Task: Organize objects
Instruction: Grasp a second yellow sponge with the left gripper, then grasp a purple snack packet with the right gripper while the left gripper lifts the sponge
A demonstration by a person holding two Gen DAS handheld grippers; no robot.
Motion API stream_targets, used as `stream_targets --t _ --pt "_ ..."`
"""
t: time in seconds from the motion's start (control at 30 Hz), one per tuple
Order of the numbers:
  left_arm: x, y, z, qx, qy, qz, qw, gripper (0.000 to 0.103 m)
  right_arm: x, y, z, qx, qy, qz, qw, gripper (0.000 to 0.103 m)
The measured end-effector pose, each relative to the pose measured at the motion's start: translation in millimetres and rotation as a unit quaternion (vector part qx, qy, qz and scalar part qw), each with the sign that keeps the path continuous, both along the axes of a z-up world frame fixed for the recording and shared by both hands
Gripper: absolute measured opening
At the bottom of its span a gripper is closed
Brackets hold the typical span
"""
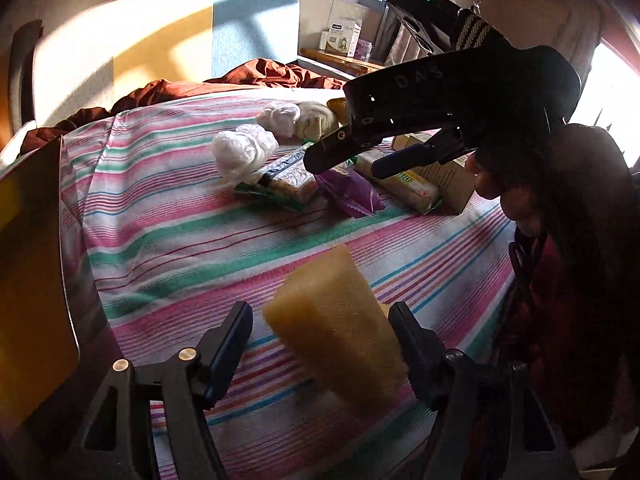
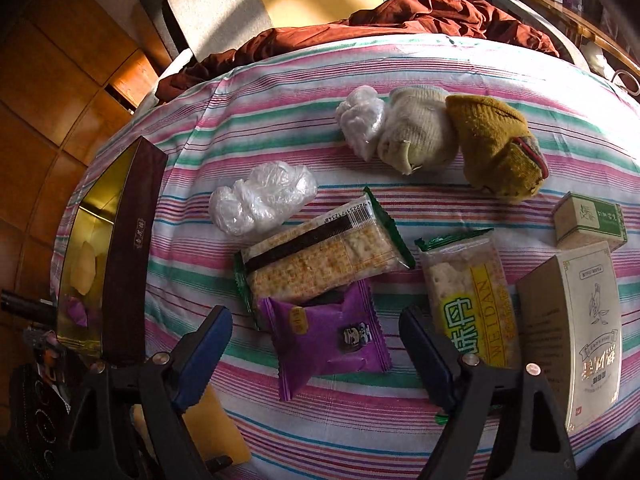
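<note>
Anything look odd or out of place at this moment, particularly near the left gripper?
Yes: the yellow sponge sits tilted and blurred between the fingers of the left gripper, with visible gaps on both sides, so it looks loose rather than held. It seems to be dropping toward the striped sheet. Nothing looks spilled or damaged.

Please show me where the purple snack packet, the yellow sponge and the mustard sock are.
purple snack packet (image 2: 326,344): right wrist view, middle of wrapper.
yellow sponge (image 1: 336,328): left wrist view, its broad face.
mustard sock (image 2: 492,148): right wrist view, knitted body.

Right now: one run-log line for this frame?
left gripper: open, yellow sponge between fingers, unpinched | right gripper: open over purple snack packet | striped bedsheet: cracker packs, socks, bags unsorted
</note>
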State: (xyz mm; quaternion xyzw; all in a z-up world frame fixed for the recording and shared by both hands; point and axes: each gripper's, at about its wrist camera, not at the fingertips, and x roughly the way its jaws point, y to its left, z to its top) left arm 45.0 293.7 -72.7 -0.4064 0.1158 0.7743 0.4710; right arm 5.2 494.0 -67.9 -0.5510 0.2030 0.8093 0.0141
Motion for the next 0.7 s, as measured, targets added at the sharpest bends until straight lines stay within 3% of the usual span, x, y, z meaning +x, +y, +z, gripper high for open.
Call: stream_targets --t 0.17,0.23,0.3,0.37,0.7 --pt "2 -2 -4 0.000 0.005 -0.003 1.0000 0.080 -4 -5 -13 0.019 -0.035 0.012 0.999 0.085" --pt "2 -3 -5 0.001 0.006 -0.004 1.0000 0.081 -4 -6 -15 0.029 -0.043 0.013 0.999 0.078" --pt "1 -4 -6 0.003 0.001 -0.004 1.0000 0.081 -3 -6 -14 0.036 -0.040 0.012 0.999 0.059" --pt "-1 -6 -7 0.006 -0.005 -0.003 1.0000 0.081 -3 -6 -13 0.039 -0.039 0.013 0.998 0.055" --pt "1 -10 -4 0.005 -0.016 -0.001 0.9999 0.081 -1 -7 -14 0.049 -0.045 0.019 0.998 0.055"
